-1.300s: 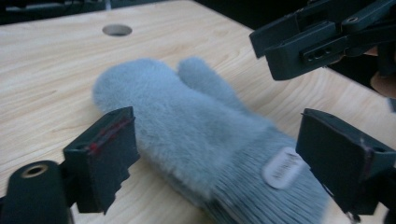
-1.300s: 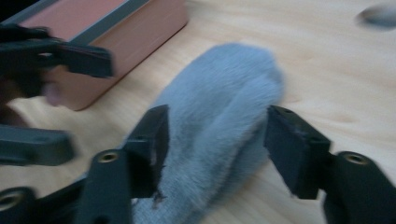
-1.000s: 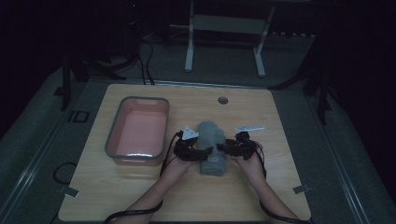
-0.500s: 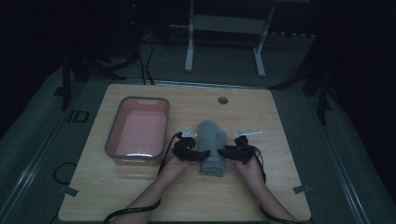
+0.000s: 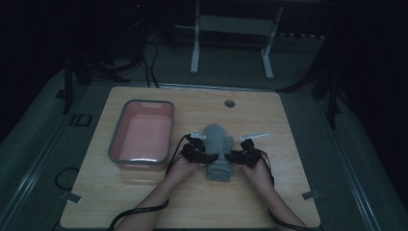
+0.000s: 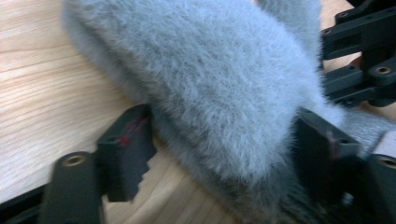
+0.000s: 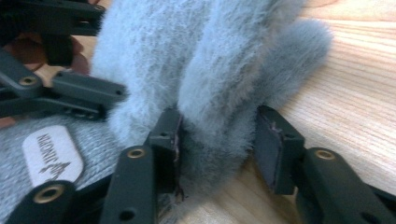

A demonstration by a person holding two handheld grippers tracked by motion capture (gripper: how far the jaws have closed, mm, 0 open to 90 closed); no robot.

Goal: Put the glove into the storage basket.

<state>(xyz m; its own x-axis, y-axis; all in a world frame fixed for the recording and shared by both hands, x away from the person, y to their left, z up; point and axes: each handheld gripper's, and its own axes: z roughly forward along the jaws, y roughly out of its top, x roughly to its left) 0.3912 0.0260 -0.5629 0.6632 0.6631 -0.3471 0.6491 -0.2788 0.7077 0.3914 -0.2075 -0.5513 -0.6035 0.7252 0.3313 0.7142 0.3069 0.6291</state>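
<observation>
Near desk (image 5: 288, 130) centre toward the front edge: fluffy grey mitten (image 5: 217, 144), ribbed cuff, straddled by left tool (image 5: 198, 153) and right tool (image 5: 240, 155), both parted. Pink tub (image 5: 115, 144) beside, leftward.

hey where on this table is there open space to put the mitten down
Bare wood lies right of the right gripper, toward the table edge, and along the far edge around the small round hole. The left side is crowded by the pink bin; both grippers flank the grey mitten mid-table.
</observation>
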